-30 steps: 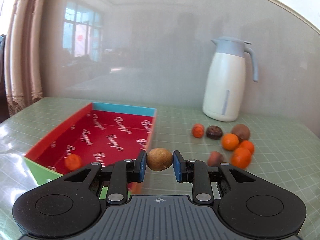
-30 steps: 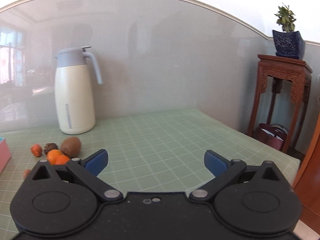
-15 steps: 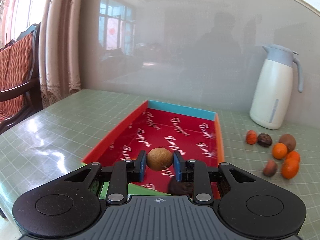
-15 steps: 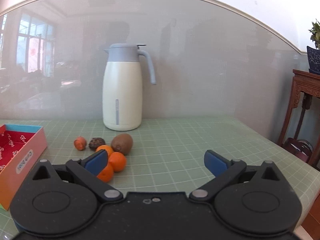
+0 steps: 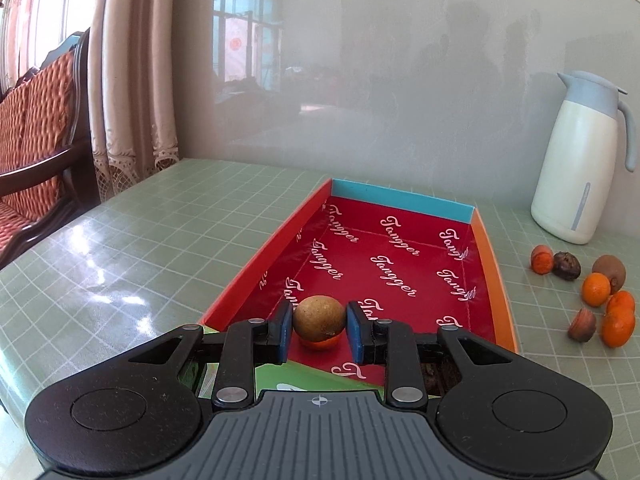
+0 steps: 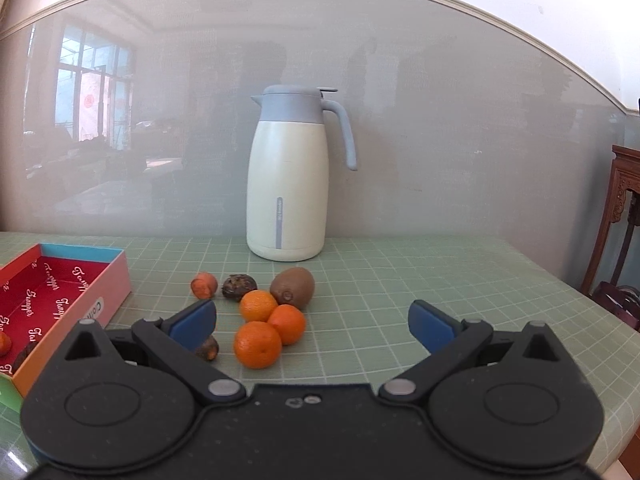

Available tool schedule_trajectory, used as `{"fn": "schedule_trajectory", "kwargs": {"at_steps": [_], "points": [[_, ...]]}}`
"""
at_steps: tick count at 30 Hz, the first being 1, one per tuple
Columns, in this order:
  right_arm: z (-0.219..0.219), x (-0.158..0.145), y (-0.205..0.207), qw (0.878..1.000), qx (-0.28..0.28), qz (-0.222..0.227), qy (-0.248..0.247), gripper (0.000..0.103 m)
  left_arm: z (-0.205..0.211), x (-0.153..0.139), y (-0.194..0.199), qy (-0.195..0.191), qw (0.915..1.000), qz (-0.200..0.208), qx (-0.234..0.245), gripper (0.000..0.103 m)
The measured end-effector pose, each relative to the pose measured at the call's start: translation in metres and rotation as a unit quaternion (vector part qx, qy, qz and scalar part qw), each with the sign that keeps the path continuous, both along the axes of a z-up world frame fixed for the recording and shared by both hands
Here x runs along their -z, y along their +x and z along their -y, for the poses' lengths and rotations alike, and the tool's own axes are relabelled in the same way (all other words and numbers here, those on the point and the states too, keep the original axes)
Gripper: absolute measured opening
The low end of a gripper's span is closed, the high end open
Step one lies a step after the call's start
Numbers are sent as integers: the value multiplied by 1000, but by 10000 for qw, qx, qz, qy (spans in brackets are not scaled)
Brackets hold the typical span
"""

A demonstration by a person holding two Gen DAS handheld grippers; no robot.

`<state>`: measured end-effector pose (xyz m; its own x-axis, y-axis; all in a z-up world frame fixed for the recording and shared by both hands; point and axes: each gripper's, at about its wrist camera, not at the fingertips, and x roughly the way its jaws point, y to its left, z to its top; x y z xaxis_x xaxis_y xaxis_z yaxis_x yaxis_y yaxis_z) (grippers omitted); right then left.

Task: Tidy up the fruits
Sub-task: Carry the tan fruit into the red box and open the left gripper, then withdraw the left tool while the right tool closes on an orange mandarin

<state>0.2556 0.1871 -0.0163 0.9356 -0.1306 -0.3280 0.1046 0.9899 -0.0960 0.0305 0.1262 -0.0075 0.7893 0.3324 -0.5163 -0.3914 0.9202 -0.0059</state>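
The left gripper has its jaws clenched on a round brown fruit, the blue pads pressing its two sides. The fruit hangs over the near end of an open red box, whose lining carries white script lettering and whose far wall is blue. Directly under the held fruit a small orange fruit lies on the box floor, mostly hidden by it. A dark, rough fruit lies in the box's near right corner, seen only through the gripper's linkage.

The right gripper has its jaws spread wide with nothing between the pads; it hovers above the green checked worktop, facing a loose cluster of fruit. Nearest are three oranges touching one another, with a kiwi just behind them. To the left of the kiwi sit a dark wrinkled fruit and a small reddish-orange one. Another small brownish fruit lies partly hidden behind the left pad of this gripper. The red box stands at the left edge of that view, apart from the cluster.

Behind the fruit, against the wall, stands a cream jug with a grey-blue lid and handle. A wooden stand shows at the far right, and a chair with an orange cushion and curtains at the left of the left wrist view.
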Motion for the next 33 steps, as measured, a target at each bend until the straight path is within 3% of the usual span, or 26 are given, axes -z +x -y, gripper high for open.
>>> {"fn": "schedule_trajectory", "kwargs": {"at_steps": [9, 10, 12, 14, 22, 33], "points": [[-12, 3, 3, 9999, -126, -43, -9, 103, -3, -1, 7, 13, 10000, -86, -18, 32], [-12, 3, 4, 9999, -137, -50, -7, 103, -3, -1, 7, -8, 10000, -81, -5, 37], [-12, 4, 4, 9999, -142, -60, -19, 103, -3, -3, 6, 11, 10000, -33, -35, 71], [-11, 5, 3, 9999, -144, -80, -28, 103, 0, -6, 2, 135, 9998, 56, -150, 82], [-5, 8, 4, 9997, -182, -190, 17, 103, -5, -10, -6, -50, 9997, 163, -161, 82], [-2, 16, 10, 9987, -345, -346, 144, 100, -15, -28, -38, 234, 9981, 481, -313, 91]]}}
